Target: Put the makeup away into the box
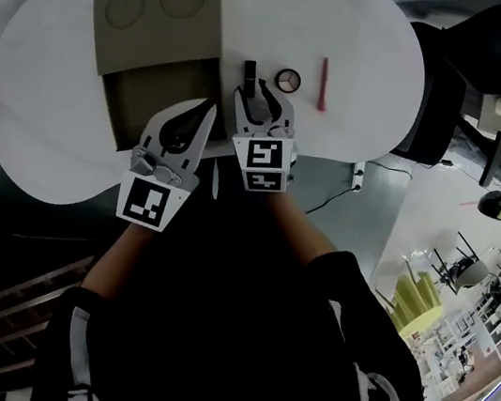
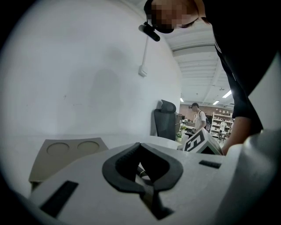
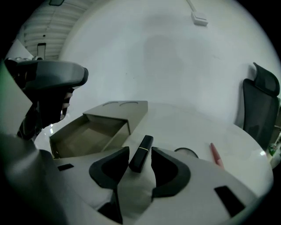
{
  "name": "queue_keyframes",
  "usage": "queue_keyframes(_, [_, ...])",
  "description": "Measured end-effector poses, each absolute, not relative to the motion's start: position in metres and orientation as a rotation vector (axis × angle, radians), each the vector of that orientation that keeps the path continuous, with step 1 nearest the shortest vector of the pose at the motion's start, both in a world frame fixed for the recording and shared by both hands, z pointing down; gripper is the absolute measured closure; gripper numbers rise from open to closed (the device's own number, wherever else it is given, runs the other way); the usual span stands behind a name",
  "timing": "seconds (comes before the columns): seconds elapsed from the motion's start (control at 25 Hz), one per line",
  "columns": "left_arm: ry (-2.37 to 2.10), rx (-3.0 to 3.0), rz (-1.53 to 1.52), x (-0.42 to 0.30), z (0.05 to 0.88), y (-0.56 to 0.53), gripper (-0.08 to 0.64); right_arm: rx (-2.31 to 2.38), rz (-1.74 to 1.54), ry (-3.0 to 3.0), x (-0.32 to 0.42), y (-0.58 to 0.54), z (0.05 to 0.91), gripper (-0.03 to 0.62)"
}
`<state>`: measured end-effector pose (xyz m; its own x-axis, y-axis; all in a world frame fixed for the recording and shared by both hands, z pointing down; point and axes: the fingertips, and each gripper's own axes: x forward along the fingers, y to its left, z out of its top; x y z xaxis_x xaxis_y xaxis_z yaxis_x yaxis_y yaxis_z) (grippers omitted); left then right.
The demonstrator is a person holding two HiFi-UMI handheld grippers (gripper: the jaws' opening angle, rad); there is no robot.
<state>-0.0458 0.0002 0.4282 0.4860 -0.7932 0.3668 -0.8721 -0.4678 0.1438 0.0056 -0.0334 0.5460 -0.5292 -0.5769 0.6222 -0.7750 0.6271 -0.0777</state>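
Observation:
A black lipstick [image 1: 249,73] lies on the white table [image 1: 51,85], right of the open cardboard box [image 1: 158,101]. In the right gripper view the lipstick [image 3: 144,147] shows between the parted jaws of my right gripper [image 3: 140,151], and the pads do not press on it. In the head view my right gripper [image 1: 267,101] sits just behind it. My left gripper [image 1: 208,110] hangs over the box's near right corner with its tips together. A round compact [image 1: 288,80] and a red pencil [image 1: 324,83] lie further right.
The box's lid part [image 1: 157,17], marked with two circles, covers its far half. A black office chair [image 1: 440,93] stands beyond the table's right edge. The table's near edge runs just under both grippers. A person stands far off in the room [image 2: 199,116].

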Motion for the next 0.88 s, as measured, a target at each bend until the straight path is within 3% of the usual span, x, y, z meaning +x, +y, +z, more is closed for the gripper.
queue_keyframes(0.16, [-1.403, 2.423, 0.361, -0.049, 0.43, -0.002, 0.557, 1.061, 0.456, -2.237, 0.008, -0.034, 0.552, 0.422])
queue_keyframes(0.32, [-1.403, 2.42, 0.35, -0.049, 0.43, -0.003, 0.557, 1.067, 0.421, -2.16, 0.015, -0.036, 0.559, 0.477])
queue_keyframes(0.88, [-1.461, 2.419, 0.298, -0.056, 0.416, 0.015, 0.557, 1.172, 0.404, -2.216, 0.021, -0.036, 0.517, 0.483])
